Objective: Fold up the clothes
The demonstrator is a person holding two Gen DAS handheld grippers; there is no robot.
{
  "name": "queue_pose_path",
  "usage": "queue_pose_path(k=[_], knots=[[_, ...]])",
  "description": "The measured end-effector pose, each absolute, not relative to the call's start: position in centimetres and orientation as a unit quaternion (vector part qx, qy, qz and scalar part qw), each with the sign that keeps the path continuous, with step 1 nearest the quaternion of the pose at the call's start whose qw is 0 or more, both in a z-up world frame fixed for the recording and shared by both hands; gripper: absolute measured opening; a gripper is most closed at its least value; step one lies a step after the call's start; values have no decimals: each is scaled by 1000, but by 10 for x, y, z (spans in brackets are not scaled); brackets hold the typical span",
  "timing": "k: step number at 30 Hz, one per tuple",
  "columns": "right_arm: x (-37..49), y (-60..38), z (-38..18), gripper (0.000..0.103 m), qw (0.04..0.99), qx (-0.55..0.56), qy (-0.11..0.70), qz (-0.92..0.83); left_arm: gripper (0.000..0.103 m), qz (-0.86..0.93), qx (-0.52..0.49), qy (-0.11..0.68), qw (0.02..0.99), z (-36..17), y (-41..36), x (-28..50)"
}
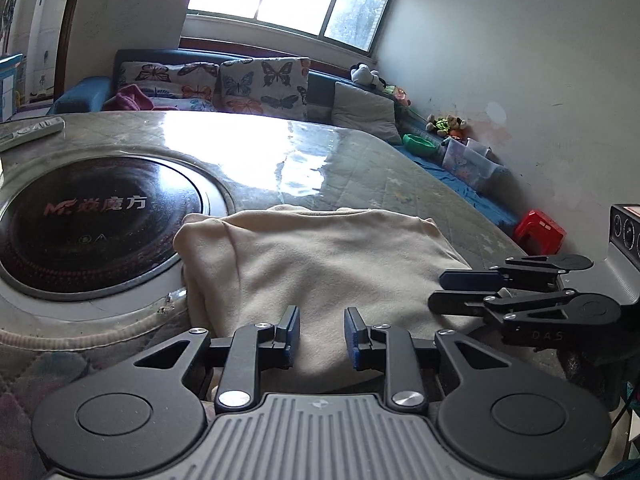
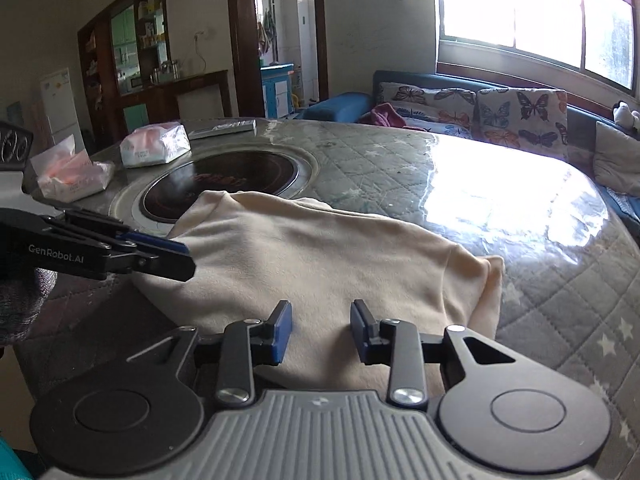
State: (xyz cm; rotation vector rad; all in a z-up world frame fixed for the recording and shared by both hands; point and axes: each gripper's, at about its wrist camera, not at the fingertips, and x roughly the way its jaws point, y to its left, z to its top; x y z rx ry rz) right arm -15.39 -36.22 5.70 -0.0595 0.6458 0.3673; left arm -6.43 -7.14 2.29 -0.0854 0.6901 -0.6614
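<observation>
A cream garment (image 1: 320, 264) lies folded in a compact shape on the round table, next to the dark hotplate; it also shows in the right wrist view (image 2: 316, 256). My left gripper (image 1: 322, 338) is open and empty, just above the garment's near edge. My right gripper (image 2: 321, 332) is open and empty over the garment's near edge too. The right gripper also shows from the side in the left wrist view (image 1: 438, 290), at the garment's right edge. The left gripper shows in the right wrist view (image 2: 188, 258) at the garment's left edge.
A round dark hotplate (image 1: 92, 216) is set in the quilted, plastic-covered table (image 1: 360, 160). Two tissue packs (image 2: 156, 145) and a remote (image 2: 222, 129) lie on the far side. A sofa with butterfly cushions (image 1: 260, 84) stands behind; a red stool (image 1: 540, 232) is at right.
</observation>
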Motion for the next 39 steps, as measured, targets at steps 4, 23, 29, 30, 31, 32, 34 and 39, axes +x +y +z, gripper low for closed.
queue_pose_path(k=[4, 23, 29, 30, 31, 32, 34, 39], knots=[[-163, -376, 54, 32, 932, -19, 319, 170, 27, -310, -52, 331, 890, 23, -64, -64], [-158, -394, 68, 32, 942, 7, 304, 140, 28, -291, -71, 340, 891, 26, -56, -51], [-139, -392, 55, 35, 938, 16, 318, 137, 32, -276, -76, 345, 894, 27, -59, -32], [-139, -393, 53, 35, 937, 17, 320, 136, 32, -273, -76, 348, 894, 25, -58, -28], [-139, -394, 51, 37, 937, 19, 322, 136, 32, -267, -76, 352, 894, 24, -58, -24], [-139, -394, 50, 37, 936, 20, 323, 135, 32, -264, -77, 355, 893, 22, -57, -22], [-139, -396, 50, 37, 936, 22, 324, 135, 32, -257, -80, 363, 892, 20, -55, -16], [-134, -393, 58, 41, 937, 11, 321, 135, 32, -253, -68, 355, 897, 30, -65, -13]])
